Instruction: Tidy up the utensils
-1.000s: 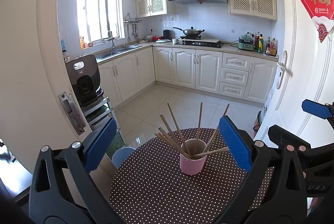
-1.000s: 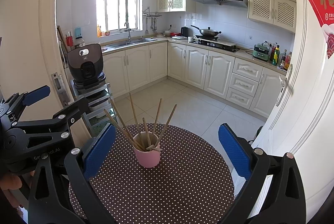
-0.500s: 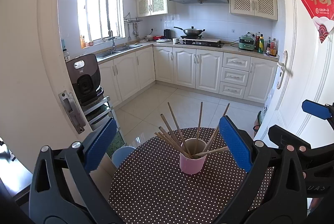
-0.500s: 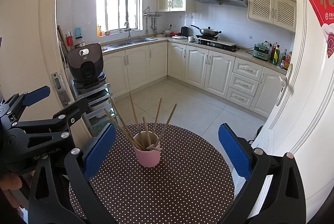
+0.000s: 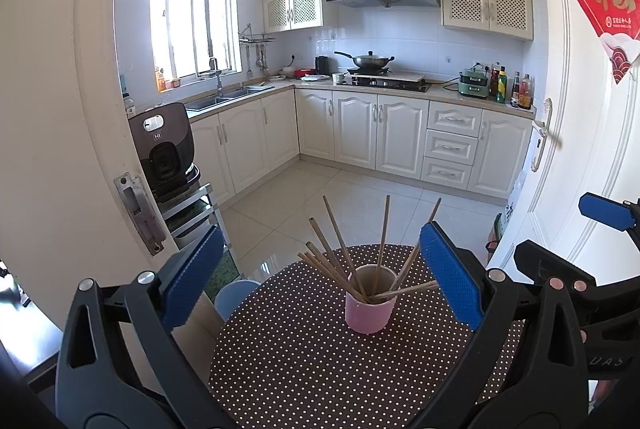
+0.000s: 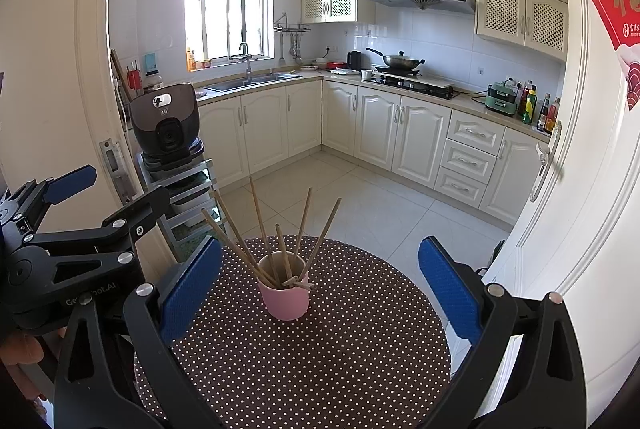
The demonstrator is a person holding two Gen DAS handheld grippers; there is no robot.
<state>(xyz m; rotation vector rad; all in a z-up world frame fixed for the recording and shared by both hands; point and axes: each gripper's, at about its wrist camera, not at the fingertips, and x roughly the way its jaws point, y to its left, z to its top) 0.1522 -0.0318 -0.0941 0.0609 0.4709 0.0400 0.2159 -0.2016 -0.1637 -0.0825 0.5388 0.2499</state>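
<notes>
A pink cup (image 5: pixel 370 311) (image 6: pixel 285 297) stands upright on a round brown table with white dots (image 5: pixel 312 369) (image 6: pixel 320 357). Several wooden chopsticks (image 5: pixel 340 257) (image 6: pixel 256 241) fan out of the cup, and one lies low across its rim. My left gripper (image 5: pixel 320 281) is open, with the cup ahead between its blue pads and nothing held. My right gripper (image 6: pixel 320 289) is open too and holds nothing; the cup sits left of its centre. Each gripper shows at the side of the other's view.
The table stands in a kitchen doorway. A white door frame with a strike plate (image 5: pixel 138 213) is close on the left, an open white door (image 6: pixel 576 189) on the right. A black appliance on a metal rack (image 6: pixel 168 133) and a blue stool (image 5: pixel 236 293) stand beyond the table's left edge.
</notes>
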